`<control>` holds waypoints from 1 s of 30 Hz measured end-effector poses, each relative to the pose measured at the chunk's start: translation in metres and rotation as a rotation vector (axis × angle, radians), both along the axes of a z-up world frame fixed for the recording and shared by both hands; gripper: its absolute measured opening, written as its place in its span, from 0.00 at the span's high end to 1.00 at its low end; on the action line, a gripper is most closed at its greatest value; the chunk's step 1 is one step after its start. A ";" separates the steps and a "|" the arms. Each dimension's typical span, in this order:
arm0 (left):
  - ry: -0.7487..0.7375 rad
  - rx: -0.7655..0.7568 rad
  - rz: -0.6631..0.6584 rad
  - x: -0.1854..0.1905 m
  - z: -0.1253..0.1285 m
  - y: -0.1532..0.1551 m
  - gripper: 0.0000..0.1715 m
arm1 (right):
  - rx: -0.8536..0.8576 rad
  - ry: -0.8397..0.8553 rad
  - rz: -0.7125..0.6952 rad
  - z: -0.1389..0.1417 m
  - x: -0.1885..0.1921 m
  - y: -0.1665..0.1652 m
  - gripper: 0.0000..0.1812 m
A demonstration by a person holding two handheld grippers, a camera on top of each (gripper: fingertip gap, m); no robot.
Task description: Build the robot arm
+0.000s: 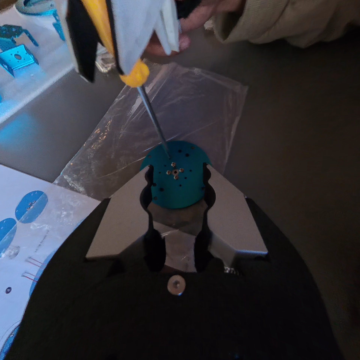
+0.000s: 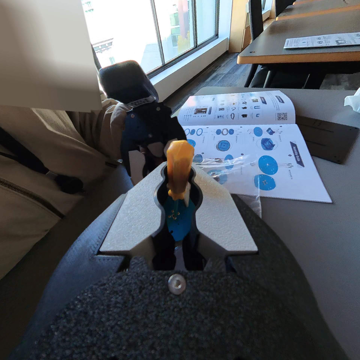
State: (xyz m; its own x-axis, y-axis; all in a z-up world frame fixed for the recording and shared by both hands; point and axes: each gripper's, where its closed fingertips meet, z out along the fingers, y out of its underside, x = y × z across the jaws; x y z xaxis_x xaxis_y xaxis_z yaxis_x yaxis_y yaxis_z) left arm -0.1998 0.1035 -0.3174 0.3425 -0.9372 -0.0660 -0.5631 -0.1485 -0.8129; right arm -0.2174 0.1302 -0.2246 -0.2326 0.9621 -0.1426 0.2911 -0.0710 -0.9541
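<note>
Your left gripper (image 1: 178, 175) clamps the blue disc (image 1: 175, 187) by its edges, so keep it level on the plastic bag (image 1: 175, 109). Beyond, your right gripper (image 2: 178, 179) pinches the yellow screwdriver (image 2: 179, 165); hold its shaft upright, tip just above the centre screws (image 1: 174, 171).

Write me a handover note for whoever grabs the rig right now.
Left gripper: jaws straddle the edges of the blue disc; a firm grip cannot be confirmed.
Right gripper: shut on the yellow screwdriver, shaft tilted, tip on the disc just beyond the centre cluster.
The disc is over a clear plastic bag on the grey table, with the open manual beside it.
Four silver screws sit around the centre hole; the other holes look empty.
</note>
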 end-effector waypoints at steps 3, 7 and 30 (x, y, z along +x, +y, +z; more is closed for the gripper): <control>-0.019 -0.056 0.013 0.002 0.000 0.005 0.71 | -0.016 0.002 0.016 -0.004 -0.002 -0.003 0.91; 0.034 -0.086 0.004 0.003 -0.010 0.004 0.74 | -0.025 -0.018 0.022 -0.008 -0.002 -0.002 0.91; 0.031 -0.093 0.014 0.004 -0.011 0.005 0.74 | 0.070 -0.076 0.021 -0.011 -0.003 -0.007 0.91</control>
State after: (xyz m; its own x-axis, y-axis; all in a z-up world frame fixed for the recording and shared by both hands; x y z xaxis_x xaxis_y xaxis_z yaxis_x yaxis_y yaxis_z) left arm -0.1962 0.1081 -0.3282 0.3543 -0.9351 0.0101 -0.5850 -0.2301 -0.7777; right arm -0.2201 0.1233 -0.2356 -0.2443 0.9652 -0.0935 0.3636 0.0018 -0.9316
